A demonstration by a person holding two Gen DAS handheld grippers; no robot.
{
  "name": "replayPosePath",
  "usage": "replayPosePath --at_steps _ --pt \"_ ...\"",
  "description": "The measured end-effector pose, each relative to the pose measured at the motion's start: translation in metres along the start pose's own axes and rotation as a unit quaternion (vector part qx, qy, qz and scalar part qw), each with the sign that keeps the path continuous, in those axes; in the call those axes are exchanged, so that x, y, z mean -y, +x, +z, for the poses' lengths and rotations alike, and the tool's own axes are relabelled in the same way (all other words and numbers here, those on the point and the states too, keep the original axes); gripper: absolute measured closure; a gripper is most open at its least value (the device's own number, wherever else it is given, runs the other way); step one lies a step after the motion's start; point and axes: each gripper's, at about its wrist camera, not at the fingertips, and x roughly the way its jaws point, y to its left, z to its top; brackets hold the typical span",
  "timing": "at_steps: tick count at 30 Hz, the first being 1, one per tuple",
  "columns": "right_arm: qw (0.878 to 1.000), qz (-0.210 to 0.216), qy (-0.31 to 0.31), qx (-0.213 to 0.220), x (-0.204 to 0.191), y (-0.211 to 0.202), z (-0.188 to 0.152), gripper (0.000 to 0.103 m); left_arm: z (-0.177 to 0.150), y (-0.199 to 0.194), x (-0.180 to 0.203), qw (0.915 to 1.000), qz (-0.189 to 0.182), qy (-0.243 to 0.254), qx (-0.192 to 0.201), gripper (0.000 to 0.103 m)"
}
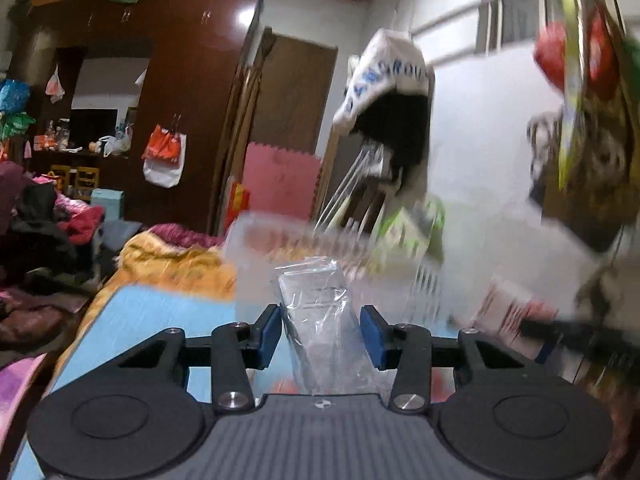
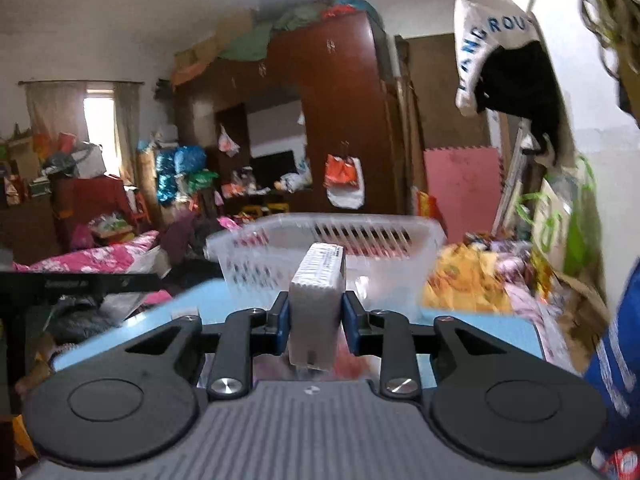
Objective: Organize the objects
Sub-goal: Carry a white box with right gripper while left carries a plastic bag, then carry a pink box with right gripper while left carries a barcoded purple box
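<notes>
The left gripper (image 1: 320, 330) has its jaws set around a clear bag (image 1: 320, 320), the blue pads touching its sides. Ahead of those jaws sits a blurred basket (image 1: 288, 240) on the blue table (image 1: 160, 316). The right gripper (image 2: 316, 320) clamps a wrapped box (image 2: 318, 304) upright between its jaws, with the basket (image 2: 332, 248) just beyond them on the table (image 2: 192, 300)
</notes>
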Motion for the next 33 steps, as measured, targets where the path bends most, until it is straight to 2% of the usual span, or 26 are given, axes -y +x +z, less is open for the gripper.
replayPosePath --at_steps 3,6,8,10,12,13,14,15,17,19,20,21,23,27,31,33 --pt "1.000 -0.001 -0.016 -0.004 -0.001 0.026 0.030 0.072 0.040 0.030 0.013 1.0000 -0.005 0.001 -0.001 0.055" --pt "1.000 0.002 -0.020 -0.022 0.000 0.055 0.048 0.072 0.067 0.082 0.018 0.9987 -0.012 -0.021 -0.044 0.055" --pt "0.999 -0.003 -0.027 -0.035 0.002 0.073 0.051 0.072 0.070 0.112 0.018 0.9973 0.010 -0.025 -0.068 0.055" --pt "0.998 -0.011 -0.032 -0.050 0.003 0.087 0.048 0.072 0.065 0.138 0.011 0.9940 0.015 -0.042 -0.100 0.055" --pt "0.998 -0.013 -0.027 -0.059 0.008 0.100 0.044 0.070 0.059 0.151 0.004 0.9919 0.004 -0.059 -0.113 0.049" --pt "0.998 -0.016 -0.023 -0.060 0.011 0.104 0.042 0.070 0.057 0.159 0.004 0.9911 -0.004 -0.052 -0.122 0.036" --pt "0.998 -0.019 -0.019 -0.065 0.013 0.108 0.039 0.064 0.054 0.165 0.005 0.9904 -0.006 -0.040 -0.132 0.026" --pt "0.997 -0.021 -0.017 -0.074 0.015 0.109 0.038 0.049 0.052 0.167 0.007 0.9900 0.002 -0.028 -0.138 0.026" --pt "0.997 -0.029 -0.024 -0.074 0.015 0.101 0.033 0.041 0.049 0.159 0.009 0.9917 0.021 -0.007 -0.126 0.026" --pt "0.997 -0.027 -0.027 -0.063 0.013 0.080 0.032 0.029 0.045 0.132 0.009 0.9951 0.016 -0.002 -0.098 0.026" --pt "0.998 -0.021 -0.022 -0.057 0.013 0.066 0.028 0.013 0.042 0.114 0.010 0.9967 0.005 0.004 -0.080 0.026" --pt "0.999 -0.012 -0.016 -0.047 0.014 0.049 0.022 0.004 0.036 0.092 0.010 0.9976 -0.005 0.009 -0.068 0.026" --pt "0.999 0.007 -0.002 -0.035 0.015 0.015 0.003 0.003 0.014 0.055 0.013 0.9982 -0.019 0.027 -0.051 0.020" --pt "1.000 0.007 0.006 -0.023 0.009 -0.038 -0.043 0.000 -0.049 -0.004 0.019 0.9968 -0.041 0.053 -0.043 0.020" --pt "0.999 -0.001 0.028 -0.023 0.004 -0.073 -0.087 0.000 -0.097 -0.027 0.020 0.9951 -0.053 0.055 -0.064 0.020" --pt "0.997 0.034 0.054 -0.043 0.000 -0.076 -0.102 0.001 -0.111 -0.027 0.027 0.9934 -0.063 0.057 -0.077 0.020"
